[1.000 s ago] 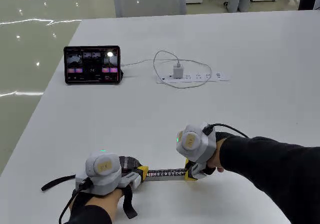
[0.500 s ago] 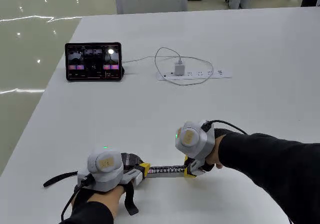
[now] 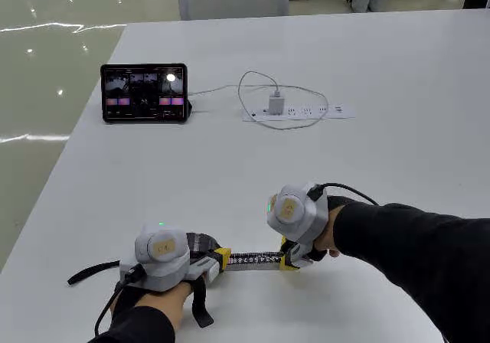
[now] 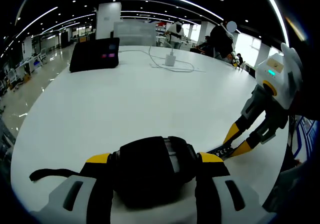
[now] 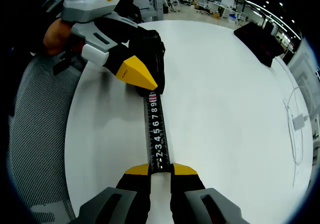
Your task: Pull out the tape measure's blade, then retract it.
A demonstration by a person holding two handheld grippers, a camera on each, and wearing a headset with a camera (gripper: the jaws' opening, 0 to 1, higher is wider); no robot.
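Left hand-held gripper (image 4: 154, 158) clamps tape measure (image 4: 150, 176); right hand-held gripper (image 5: 160, 170), angled down, pinches blade (image 5: 156, 129).

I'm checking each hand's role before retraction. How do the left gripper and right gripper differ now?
The left gripper is shut on the tape measure's black case; the right gripper is shut on the end of the blade. The left gripper's jaws stand wide around the case; the right gripper's are nearly together on the thin blade. The left gripper lies low along the table; the right gripper tilts down from above. Both have yellow-tipped jaws.
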